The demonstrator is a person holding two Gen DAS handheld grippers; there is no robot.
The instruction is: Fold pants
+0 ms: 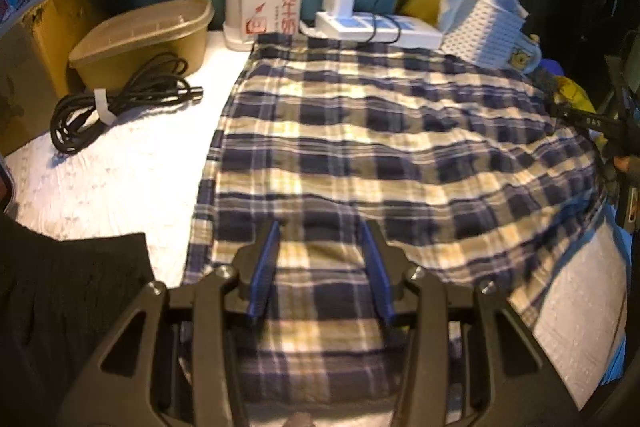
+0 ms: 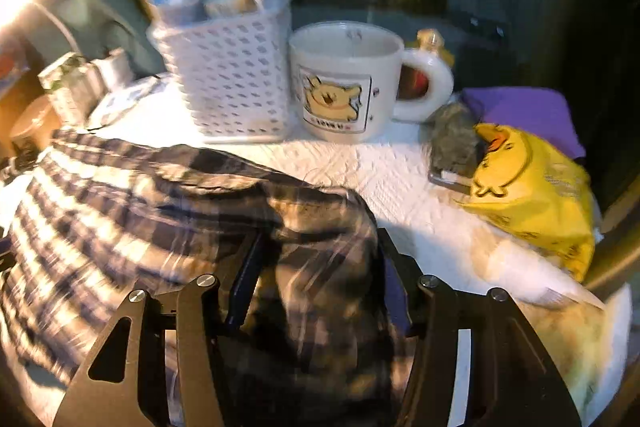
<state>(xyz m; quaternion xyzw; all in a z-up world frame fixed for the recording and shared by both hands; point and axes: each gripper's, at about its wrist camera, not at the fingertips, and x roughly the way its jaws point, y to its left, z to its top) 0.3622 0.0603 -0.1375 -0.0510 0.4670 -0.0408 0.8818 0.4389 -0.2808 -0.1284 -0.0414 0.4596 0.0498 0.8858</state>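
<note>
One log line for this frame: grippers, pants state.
left gripper: open above plaid pants | right gripper: open around bunched pants edge | pants: spread on white cloth

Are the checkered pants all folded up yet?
Not yet. The plaid pants look doubled over and lie mostly flat. The left hand-held gripper hangs open above them; the right hand-held gripper has bunched cloth between its open fingers. Finishing the fold is left.

The pants (image 1: 380,131), a navy, cream and tan plaid garment, lie spread mostly flat and lightly wrinkled across the white textured surface, their far edge reaching the items at the back, while in the blurred right wrist view one end (image 2: 320,247) bunches into a raised heap.
</note>
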